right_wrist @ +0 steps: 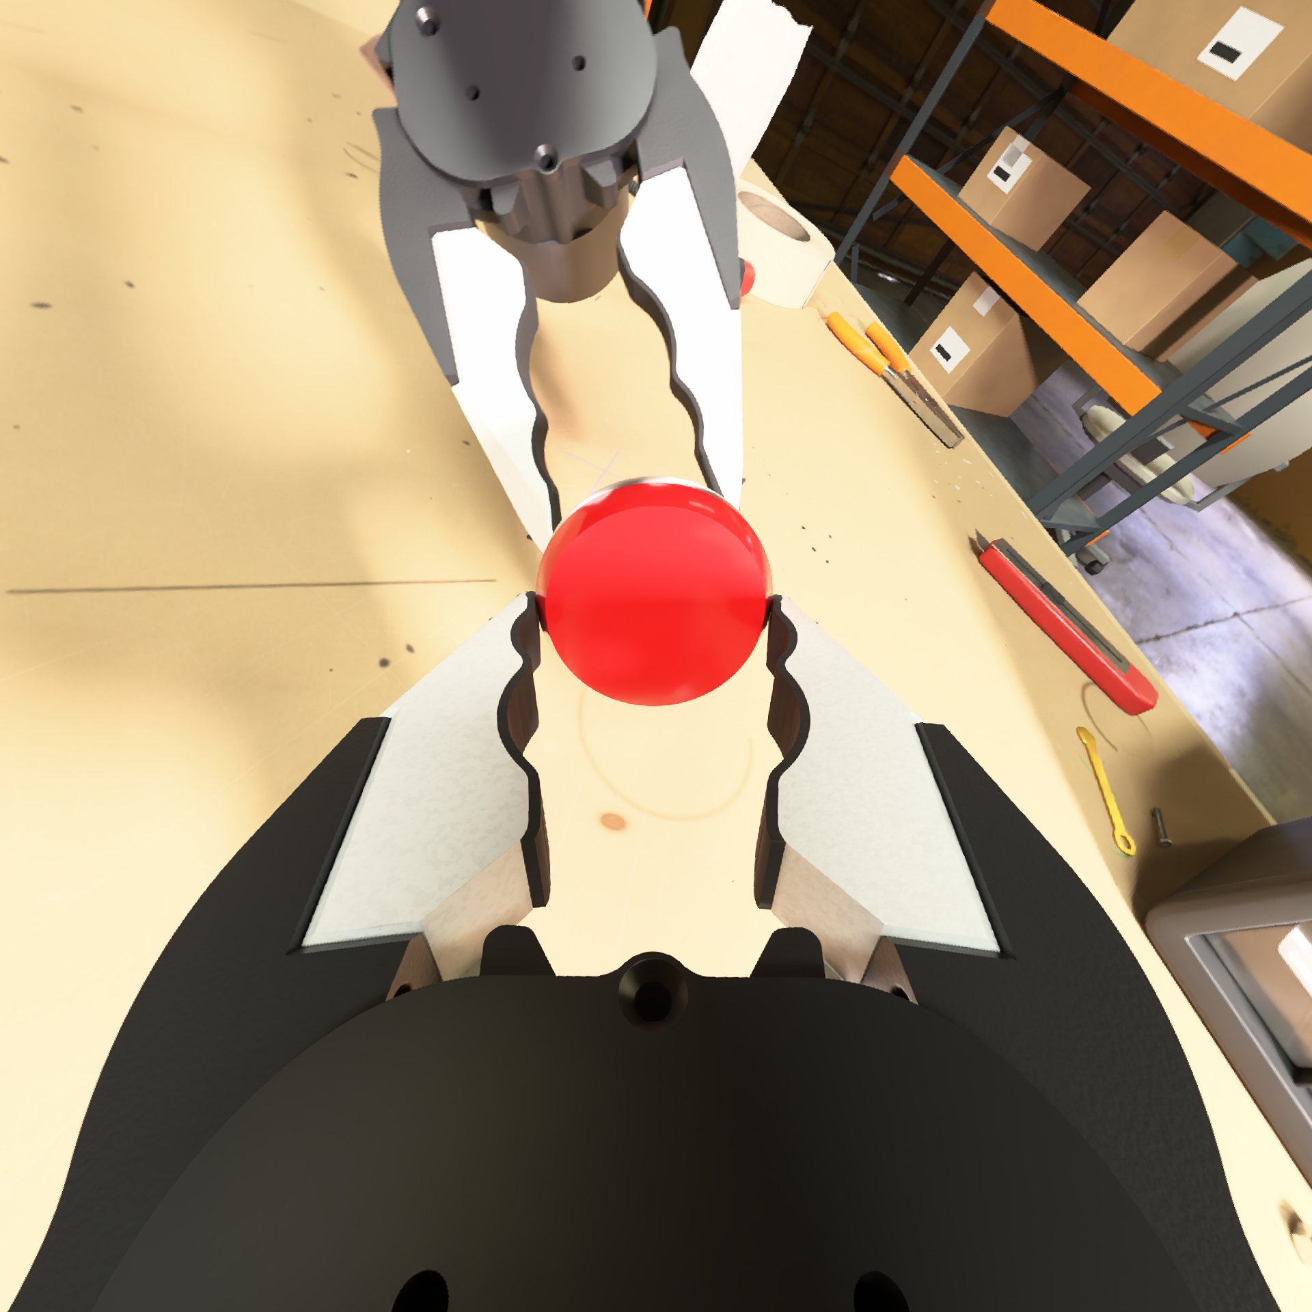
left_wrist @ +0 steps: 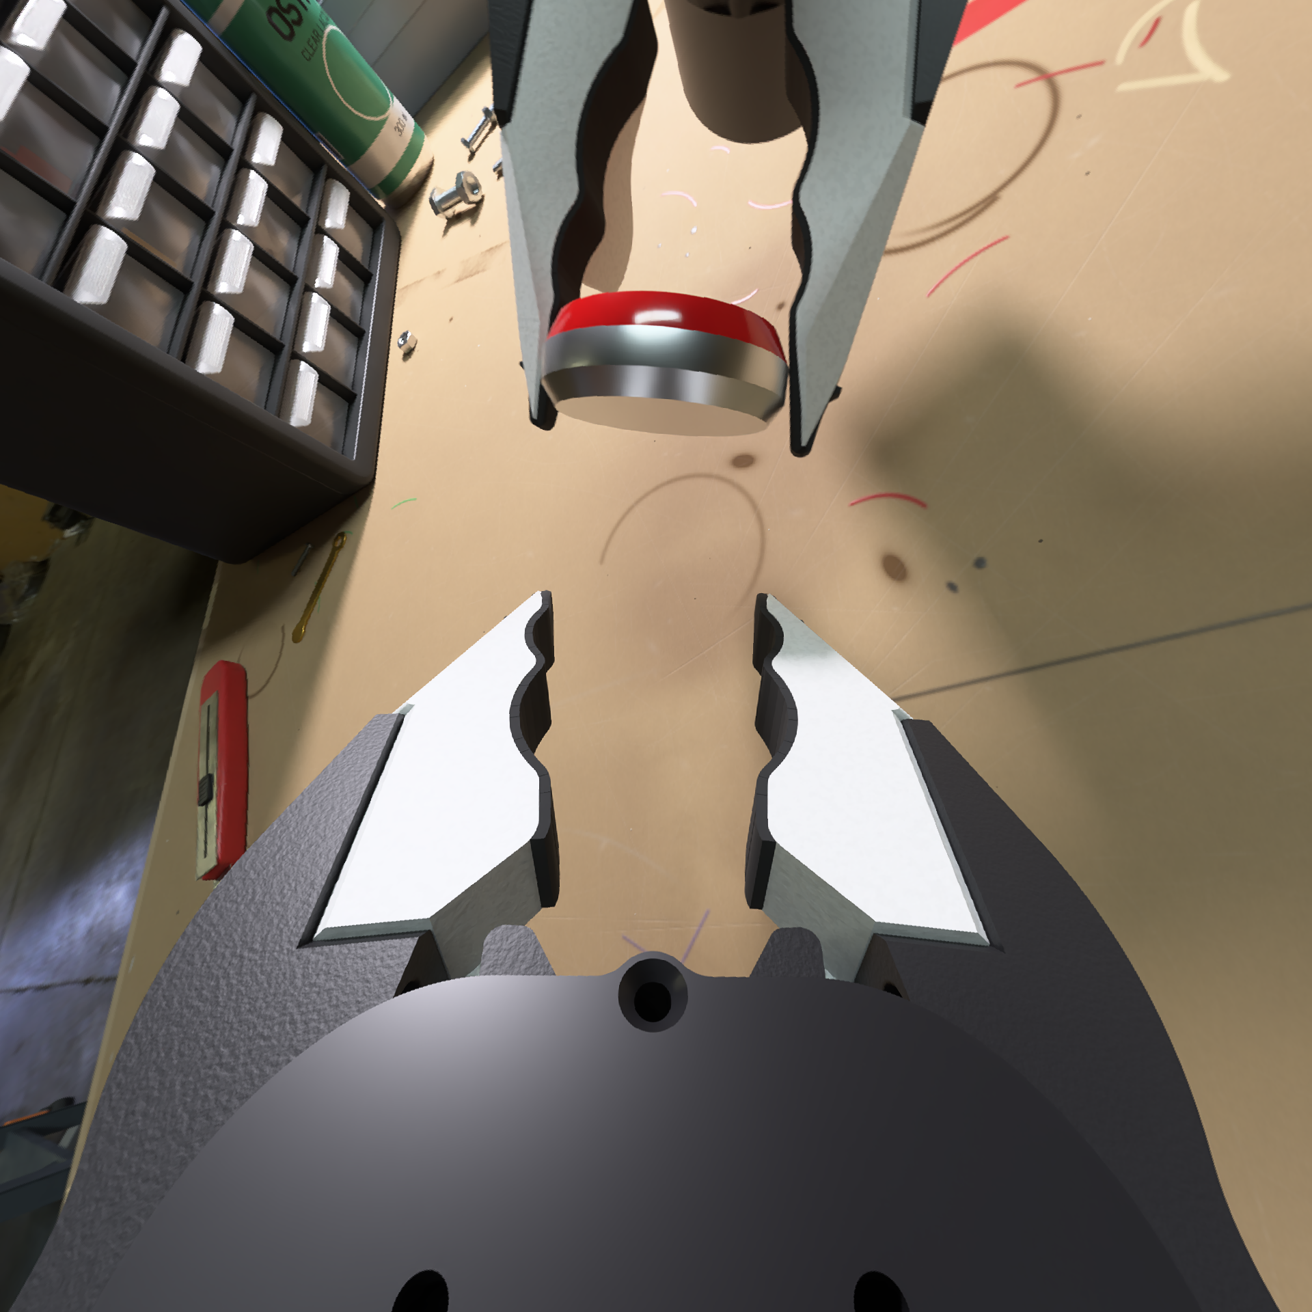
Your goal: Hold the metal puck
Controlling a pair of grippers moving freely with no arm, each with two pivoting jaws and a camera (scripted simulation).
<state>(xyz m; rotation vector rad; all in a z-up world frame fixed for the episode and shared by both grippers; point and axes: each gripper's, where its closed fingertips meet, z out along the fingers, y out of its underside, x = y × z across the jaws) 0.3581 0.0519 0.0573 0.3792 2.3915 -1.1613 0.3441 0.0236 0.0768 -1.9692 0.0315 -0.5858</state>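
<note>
The metal puck (left_wrist: 664,355) has a glossy red top and a steel rim. In the left wrist view it hangs above the wooden bench (left_wrist: 1029,781) with its flat underside showing. My right gripper (left_wrist: 672,433) is shut on it, one fingertip on each side of the rim. In the right wrist view the puck (right_wrist: 653,603) sits between the tips of my right gripper (right_wrist: 653,605). My left gripper (left_wrist: 653,603) is open and empty, facing the puck a short way off. It shows in the right wrist view (right_wrist: 632,497) just behind the puck.
A dark drawer cabinet (left_wrist: 177,234), a green can (left_wrist: 334,92) and loose bolts (left_wrist: 454,195) lie at the left. A red utility knife (right_wrist: 1065,625) and a yellow pin (right_wrist: 1104,788) lie near the bench edge. A white tape roll (right_wrist: 777,248) and orange shelving (right_wrist: 1029,284) stand beyond.
</note>
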